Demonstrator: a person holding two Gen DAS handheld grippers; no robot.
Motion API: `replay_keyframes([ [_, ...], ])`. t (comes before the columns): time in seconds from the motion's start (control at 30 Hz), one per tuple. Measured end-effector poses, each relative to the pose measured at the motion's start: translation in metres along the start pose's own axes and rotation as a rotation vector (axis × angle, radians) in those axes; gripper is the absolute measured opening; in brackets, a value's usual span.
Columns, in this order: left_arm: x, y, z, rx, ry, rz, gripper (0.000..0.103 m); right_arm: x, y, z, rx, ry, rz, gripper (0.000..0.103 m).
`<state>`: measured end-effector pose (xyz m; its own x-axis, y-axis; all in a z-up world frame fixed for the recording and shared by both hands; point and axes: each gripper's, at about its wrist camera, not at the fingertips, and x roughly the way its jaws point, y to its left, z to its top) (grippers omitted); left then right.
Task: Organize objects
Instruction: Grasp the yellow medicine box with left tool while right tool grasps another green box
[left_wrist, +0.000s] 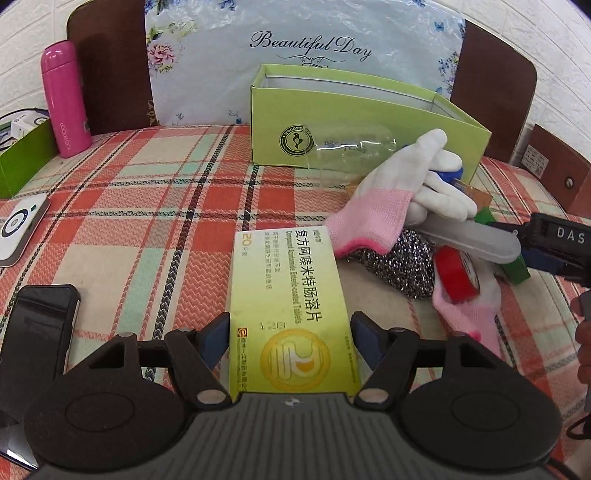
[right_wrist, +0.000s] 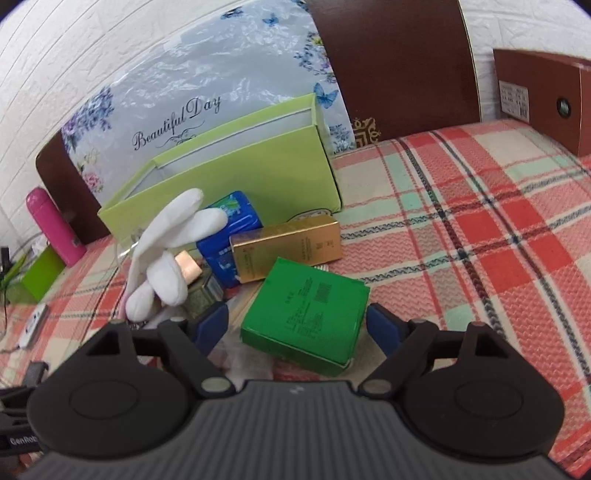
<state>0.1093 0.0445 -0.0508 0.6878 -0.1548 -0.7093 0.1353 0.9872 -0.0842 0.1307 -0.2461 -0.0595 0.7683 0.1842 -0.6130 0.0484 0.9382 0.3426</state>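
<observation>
My left gripper (left_wrist: 290, 332) is shut on a yellow-green medicine box (left_wrist: 291, 295), one pad against each long side. To its right lies a pile: a white and pink glove (left_wrist: 399, 188), a steel scourer (left_wrist: 399, 262), a red tape roll (left_wrist: 456, 275) and a clear bottle (left_wrist: 351, 147). My right gripper (right_wrist: 297, 325) stands open around a tilted green box (right_wrist: 306, 314); its left pad is a little apart from the box. Behind that box lie a gold box (right_wrist: 284, 245), a blue packet (right_wrist: 229, 236) and the glove (right_wrist: 170, 251). The light green open box (left_wrist: 354, 122) stands at the back.
A pink flask (left_wrist: 64, 99), a small green box (left_wrist: 26, 158), a white device (left_wrist: 20, 225) and a black phone (left_wrist: 37, 332) lie to the left on the plaid bedspread (left_wrist: 147, 221). A floral pillow (left_wrist: 295, 48) leans on the brown headboard (left_wrist: 110, 62). The other gripper's black body (left_wrist: 554, 243) shows at the right edge.
</observation>
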Motion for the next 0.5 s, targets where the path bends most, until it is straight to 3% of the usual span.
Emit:
replay_keyframes([
  [0.03,0.001,0.0,0.001,-0.005,-0.002,-0.001,0.074,0.002,0.0,0.0,0.004,0.003,-0.002,0.082],
  [0.1,0.003,0.001,0.002,-0.016,-0.004,0.0,0.074,0.005,0.002,-0.001,-0.033,0.009,-0.014,0.067],
  [0.13,0.004,0.001,0.002,-0.022,-0.001,0.002,0.074,0.004,0.002,-0.002,-0.058,0.007,-0.007,0.064],
  [0.37,0.007,-0.001,0.003,-0.028,0.002,0.007,0.074,-0.028,0.003,-0.02,-0.315,-0.027,-0.039,0.063],
  [0.5,0.001,-0.003,0.0,-0.014,0.013,-0.037,0.071,-0.051,-0.005,-0.039,-0.443,-0.024,-0.099,0.063],
])
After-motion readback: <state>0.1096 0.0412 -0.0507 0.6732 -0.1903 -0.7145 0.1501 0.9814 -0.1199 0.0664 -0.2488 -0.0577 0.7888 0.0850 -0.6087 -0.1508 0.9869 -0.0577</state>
